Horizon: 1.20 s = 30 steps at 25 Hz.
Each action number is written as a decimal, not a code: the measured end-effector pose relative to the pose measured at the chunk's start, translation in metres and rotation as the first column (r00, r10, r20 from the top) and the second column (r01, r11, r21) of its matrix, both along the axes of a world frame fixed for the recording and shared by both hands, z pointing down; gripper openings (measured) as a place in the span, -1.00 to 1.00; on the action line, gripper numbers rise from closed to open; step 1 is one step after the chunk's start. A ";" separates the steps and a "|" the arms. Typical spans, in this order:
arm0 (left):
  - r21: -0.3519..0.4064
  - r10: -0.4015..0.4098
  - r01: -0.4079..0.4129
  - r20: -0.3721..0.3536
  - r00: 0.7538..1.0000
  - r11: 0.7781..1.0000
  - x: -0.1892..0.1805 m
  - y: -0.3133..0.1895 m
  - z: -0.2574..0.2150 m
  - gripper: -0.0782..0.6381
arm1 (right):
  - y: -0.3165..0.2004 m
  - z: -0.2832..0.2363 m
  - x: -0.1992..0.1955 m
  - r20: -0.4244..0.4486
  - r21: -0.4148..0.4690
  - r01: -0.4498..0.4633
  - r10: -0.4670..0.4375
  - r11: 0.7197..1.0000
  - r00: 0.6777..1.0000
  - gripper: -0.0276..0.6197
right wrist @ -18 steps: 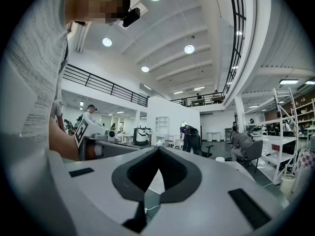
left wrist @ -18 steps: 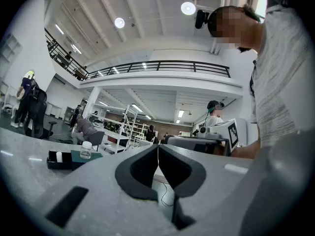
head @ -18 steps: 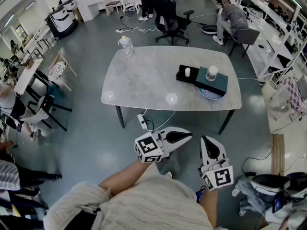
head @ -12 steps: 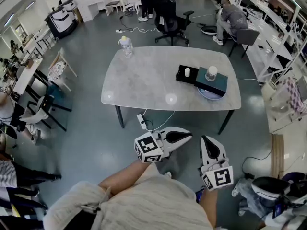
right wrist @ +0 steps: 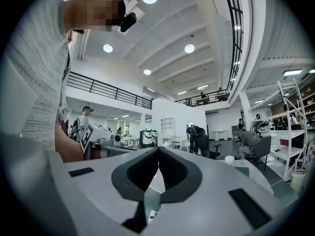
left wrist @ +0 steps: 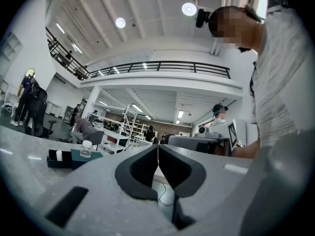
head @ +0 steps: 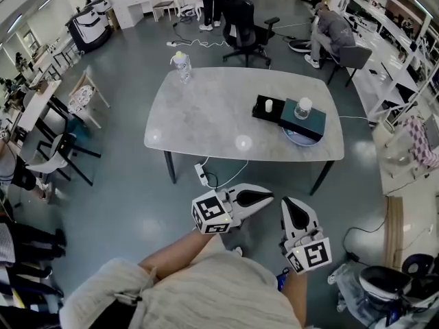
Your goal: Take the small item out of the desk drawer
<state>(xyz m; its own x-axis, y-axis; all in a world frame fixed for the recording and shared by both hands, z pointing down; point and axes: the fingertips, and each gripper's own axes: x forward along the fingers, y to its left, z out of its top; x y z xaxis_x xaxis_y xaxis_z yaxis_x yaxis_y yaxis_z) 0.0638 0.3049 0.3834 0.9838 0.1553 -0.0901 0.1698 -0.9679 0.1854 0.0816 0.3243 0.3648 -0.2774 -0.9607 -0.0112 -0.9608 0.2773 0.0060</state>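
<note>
Head view: the grey desk (head: 206,115) stands out ahead on the floor, and both grippers hang well short of its near edge, over open floor. The left gripper (head: 271,197) points across towards the right one; the right gripper (head: 289,201) points towards the desk. Neither touches anything.

On the desk's right half there's the black drawer (head: 258,110), standing open at the left side of a teal-topped box (head: 312,122). The small white item (head: 269,104) stands upright inside it, in plain sight. A jar (head: 302,106) with a white lid sits on top of the box, just beside the drawer. At the desk's far left corner a bottle (head: 181,66) stands alone, well apart from the box. Beyond the desk's far edge is a black chair (head: 245,29). Under its near edge a power strip (head: 202,173) lies on the floor with its cable.

Left gripper view: the jaws are together, dark pads meeting tip to tip, nothing between them. Off to their left the desk shows, with the drawer, the item and the jar on its top.

Right gripper view: same story, jaws closed tip to tip and empty. The jar's lid and the teal top of the box peek over the gripper's right side, on the desk beyond.
</note>
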 end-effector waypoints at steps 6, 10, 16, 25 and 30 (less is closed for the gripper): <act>-0.010 -0.011 0.011 0.000 1.000 1.000 -0.009 -0.017 0.002 -0.73 | -0.016 0.004 -0.011 -0.010 -0.018 0.024 -0.024 1.000 1.000 -0.89; -0.015 -0.019 0.019 0.000 1.000 1.000 -0.018 -0.034 0.002 -0.73 | -0.034 0.003 -0.018 -0.007 -0.016 0.031 -0.031 0.999 0.999 -0.88; -0.025 -0.017 0.017 0.003 1.000 1.000 -0.015 -0.077 0.001 -0.73 | -0.078 0.002 -0.018 -0.008 -0.020 0.046 -0.046 0.999 0.999 -0.88; -0.021 -0.031 0.031 -0.010 0.999 0.999 -0.018 -0.182 0.001 -0.73 | -0.182 0.006 -0.020 -0.014 -0.030 0.072 -0.073 0.997 0.997 -0.88; -0.013 -0.054 0.054 -0.031 0.998 0.998 -0.031 -0.247 -0.006 -0.73 | -0.246 0.000 -0.035 -0.021 -0.018 0.099 -0.100 0.995 0.995 -0.88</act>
<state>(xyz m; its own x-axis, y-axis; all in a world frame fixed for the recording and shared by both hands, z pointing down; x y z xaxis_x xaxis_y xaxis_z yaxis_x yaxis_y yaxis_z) 0.0330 0.0581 0.3777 0.9874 0.1007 -0.1223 0.1232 -0.9734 0.1931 0.0470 0.0786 0.3645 -0.3718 -0.9282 0.0122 -0.9280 0.3719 0.0211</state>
